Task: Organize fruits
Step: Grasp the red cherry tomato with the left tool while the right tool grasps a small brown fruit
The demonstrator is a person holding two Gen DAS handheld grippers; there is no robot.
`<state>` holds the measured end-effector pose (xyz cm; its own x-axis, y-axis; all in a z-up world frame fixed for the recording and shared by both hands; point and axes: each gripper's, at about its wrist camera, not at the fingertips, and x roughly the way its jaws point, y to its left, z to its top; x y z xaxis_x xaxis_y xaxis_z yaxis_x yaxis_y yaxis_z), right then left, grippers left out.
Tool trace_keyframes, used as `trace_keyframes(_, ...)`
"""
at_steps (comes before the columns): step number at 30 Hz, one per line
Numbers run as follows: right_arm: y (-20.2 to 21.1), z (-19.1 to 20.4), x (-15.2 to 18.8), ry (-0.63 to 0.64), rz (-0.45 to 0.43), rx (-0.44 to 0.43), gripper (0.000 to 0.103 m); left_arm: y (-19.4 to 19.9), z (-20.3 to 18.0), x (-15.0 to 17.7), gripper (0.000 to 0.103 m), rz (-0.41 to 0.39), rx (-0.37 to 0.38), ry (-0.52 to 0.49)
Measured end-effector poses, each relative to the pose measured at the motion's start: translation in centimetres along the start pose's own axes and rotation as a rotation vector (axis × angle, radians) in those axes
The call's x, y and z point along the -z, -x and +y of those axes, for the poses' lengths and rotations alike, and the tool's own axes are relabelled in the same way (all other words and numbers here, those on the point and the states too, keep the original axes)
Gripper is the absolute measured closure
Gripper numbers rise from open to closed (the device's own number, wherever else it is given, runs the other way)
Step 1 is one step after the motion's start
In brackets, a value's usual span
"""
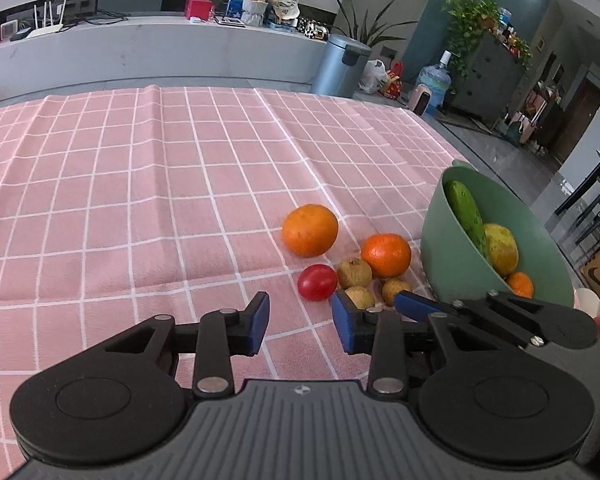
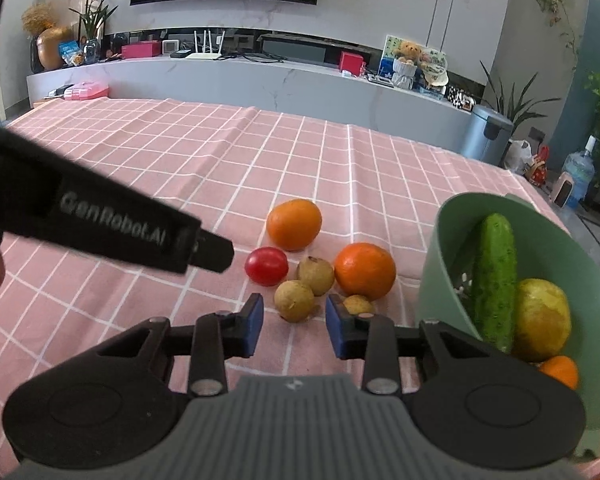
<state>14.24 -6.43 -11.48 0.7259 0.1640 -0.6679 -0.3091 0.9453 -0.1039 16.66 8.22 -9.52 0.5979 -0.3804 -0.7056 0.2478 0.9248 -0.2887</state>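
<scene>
Hovering with both tools empty, right tool [image 2: 294, 326] and left tool [image 1: 300, 326] each narrowly parted. Small brown fruit [image 2: 295, 300] lying just ahead of the right tool, apparently not yet gripped. Centring before squeezing; green bowl [image 2: 432, 264] waiting right.

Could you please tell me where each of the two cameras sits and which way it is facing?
Left wrist: on the left gripper, facing down across the pink tablecloth at the fruit; the right gripper shows at right.
Right wrist: on the right gripper, over the small brown fruits; the left gripper's body crosses at left.
Shared: tomato, two oranges, green bowl.
</scene>
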Motion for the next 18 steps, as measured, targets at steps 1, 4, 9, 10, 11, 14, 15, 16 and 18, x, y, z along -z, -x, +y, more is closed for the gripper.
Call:
trace_keyframes(1,-0.4,0.0,0.0,-0.008,0.006,-0.003,0.073,-0.1,0.1,0.0,0.062,0.000,0.001,0.000)
trace_keyframes(4,-1.4,-0.1,-0.2,-0.023,0.017,-0.003,0.076,-0.3,0.3,0.0,0.062,0.003,0.011,0.010)
trace_keyframes(9,-2.2,-0.2,0.0,-0.040,0.023,-0.012,0.083,-1.3,0.0,-0.3,0.062,0.020,0.030,-0.008)
trace_keyframes(10,-2.2,-0.3,-0.1,-0.041,0.024,-0.014,0.083,-1.5,-0.1,-0.3,0.062,0.025,0.033,-0.014)
trace_keyframes(11,-2.2,-0.3,0.0,-0.042,0.025,-0.015,0.083,-1.6,-0.2,-0.4,0.062,0.028,0.033,-0.020)
trace_keyframes(14,-1.7,-0.3,0.0,-0.043,0.026,-0.006,0.083,-1.9,-0.4,-0.6,0.062,0.027,0.027,-0.035)
trace_keyframes(15,-1.5,-0.3,0.0,-0.042,0.025,-0.001,0.083,-2.1,-0.5,-0.6,0.062,0.027,0.026,-0.038)
trace_keyframes(16,-1.3,-0.4,0.0,-0.042,0.027,0.000,0.083,-2.3,-0.5,-0.7,0.062,0.028,0.024,-0.038)
trace_keyframes(18,-1.0,-0.6,0.2,-0.051,0.037,0.000,0.083,-2.7,-0.7,-0.8,0.062,0.032,0.022,-0.036)
